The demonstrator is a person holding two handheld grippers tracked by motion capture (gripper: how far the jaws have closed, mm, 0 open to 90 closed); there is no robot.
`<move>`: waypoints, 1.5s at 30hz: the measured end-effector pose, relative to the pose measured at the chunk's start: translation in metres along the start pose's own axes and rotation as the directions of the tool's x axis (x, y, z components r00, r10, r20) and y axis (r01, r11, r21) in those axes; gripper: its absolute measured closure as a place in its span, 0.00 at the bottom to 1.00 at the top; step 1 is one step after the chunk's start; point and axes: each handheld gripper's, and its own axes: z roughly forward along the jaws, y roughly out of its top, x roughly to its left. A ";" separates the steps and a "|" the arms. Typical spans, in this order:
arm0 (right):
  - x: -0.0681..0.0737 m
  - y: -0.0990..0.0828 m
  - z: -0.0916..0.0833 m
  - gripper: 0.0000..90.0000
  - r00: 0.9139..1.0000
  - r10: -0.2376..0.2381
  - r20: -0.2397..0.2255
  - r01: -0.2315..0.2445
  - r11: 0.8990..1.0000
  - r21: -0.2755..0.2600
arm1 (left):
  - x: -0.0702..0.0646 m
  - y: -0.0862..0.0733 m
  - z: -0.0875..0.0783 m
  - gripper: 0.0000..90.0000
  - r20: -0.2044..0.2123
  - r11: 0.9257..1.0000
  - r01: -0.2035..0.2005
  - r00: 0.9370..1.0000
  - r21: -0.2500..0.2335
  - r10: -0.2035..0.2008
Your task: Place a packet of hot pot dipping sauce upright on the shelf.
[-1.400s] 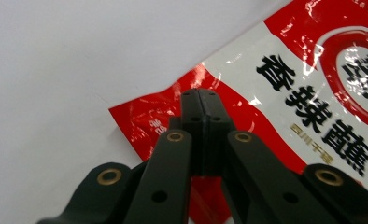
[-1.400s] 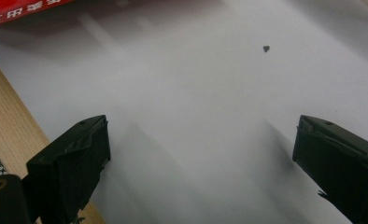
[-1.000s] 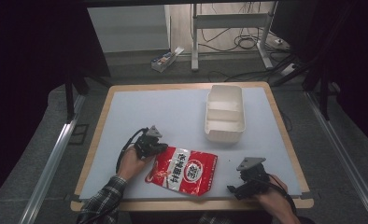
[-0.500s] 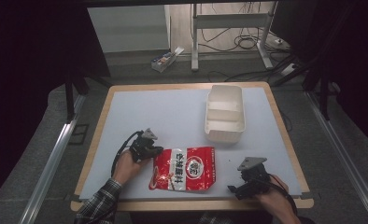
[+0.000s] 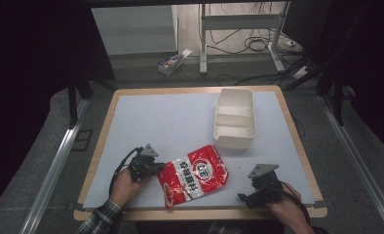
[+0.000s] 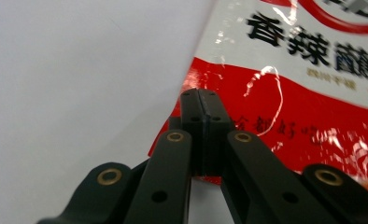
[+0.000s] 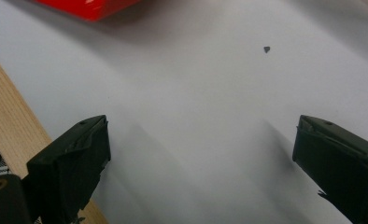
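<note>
Two grippers, one red seasoning pouch, one white tray, one table. Left gripper (image 5: 153, 168): held in the person's left hand (image 5: 124, 187) near the front left of the table (image 5: 146, 117); its jaws are pressed together on the near corner of the red pouch (image 5: 196, 179), the pads meeting over the foil edge in the left gripper view, where the pouch (image 6: 303, 93) spreads ahead and to the right of the jaws, red below, white band with black characters above. Red pouch: lies flat on the pale table surface just right of the left gripper, between the two grippers, its far corner near the white tray. Right gripper (image 5: 248, 197): held in the person's right hand (image 5: 287, 209) at the front right edge of the table, jaws spread wide with nothing between them; the right gripper view shows bare table between its pads, the wooden table rim beside its left jaw, and a corner of the pouch (image 7: 88, 7) well ahead of it. White tray (image 5: 234, 118): two-compartment, standing beyond the right gripper, well apart from it.
</note>
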 end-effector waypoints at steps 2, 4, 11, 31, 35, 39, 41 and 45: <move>0.000 0.000 0.000 0.05 1.000 0.000 0.000 0.000 1.000 -0.002 | -0.003 -0.004 -0.003 1.00 -0.001 1.000 0.000 1.000 -0.001 0.000; 0.000 0.001 0.000 0.05 1.000 -0.001 0.002 0.001 1.000 -0.001 | -0.002 -0.005 -0.004 1.00 0.005 1.000 -0.005 1.000 -0.003 0.005; 0.001 0.003 0.000 0.04 1.000 -0.003 -0.001 0.003 1.000 -0.020 | 0.000 -0.003 -0.012 0.89 -0.018 0.997 -0.038 0.999 -0.062 0.036; 0.001 0.018 0.007 0.03 0.999 0.028 -0.041 -0.031 0.996 -0.084 | -0.017 -0.024 -0.038 0.13 -0.077 0.979 -0.070 0.996 -0.193 0.056; 0.002 0.022 0.010 0.03 0.998 0.031 -0.054 -0.036 0.995 -0.088 | -0.018 -0.028 -0.042 0.11 -0.072 0.978 -0.059 0.996 -0.202 0.046; 0.004 0.030 0.016 0.03 0.996 0.030 -0.086 -0.037 0.996 -0.081 | -0.021 -0.035 -0.046 0.10 -0.071 0.978 -0.064 0.996 -0.196 0.052; 0.005 0.033 0.018 0.03 0.995 0.029 -0.091 -0.037 0.996 -0.082 | -0.022 -0.037 -0.047 0.11 -0.075 0.979 -0.064 0.996 -0.193 0.050; 0.007 0.041 0.026 0.06 0.993 0.052 -0.110 -0.059 0.996 -0.065 | -0.021 -0.040 -0.049 0.11 -0.080 0.980 -0.062 0.996 -0.189 0.047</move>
